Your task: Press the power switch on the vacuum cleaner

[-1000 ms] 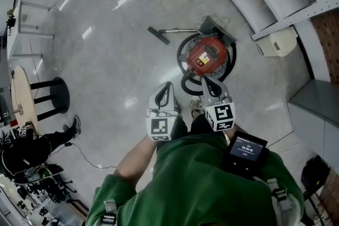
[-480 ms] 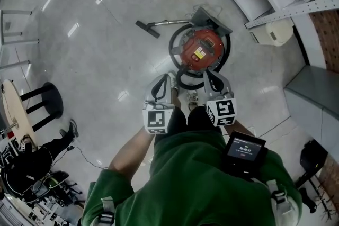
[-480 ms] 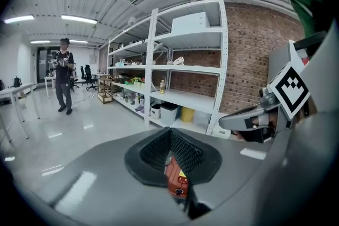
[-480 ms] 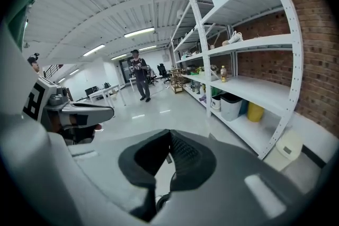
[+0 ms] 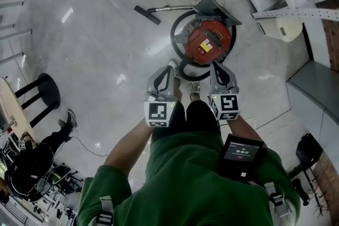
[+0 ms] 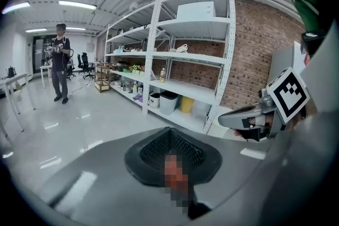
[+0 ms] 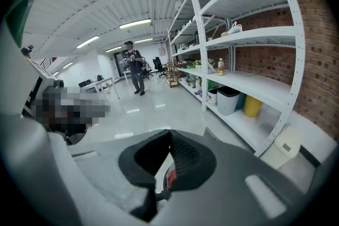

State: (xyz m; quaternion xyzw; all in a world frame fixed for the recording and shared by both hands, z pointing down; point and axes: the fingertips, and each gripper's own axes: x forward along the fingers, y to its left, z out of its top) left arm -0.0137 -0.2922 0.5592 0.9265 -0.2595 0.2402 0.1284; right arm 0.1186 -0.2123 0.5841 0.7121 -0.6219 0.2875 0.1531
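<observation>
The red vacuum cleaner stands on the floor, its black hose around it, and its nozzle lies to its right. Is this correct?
Not quite: the head view shows the nozzle lying to the left of the red vacuum cleaner. The floor and the black hose around it are right.

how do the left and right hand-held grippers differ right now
The right hand-held gripper points at the red vacuum cleaner, tips near its edge in the head view; the left hand-held gripper points at floor beside it. The left's marker cube sits square-on, the right's turned. Both are shut, empty.
</observation>
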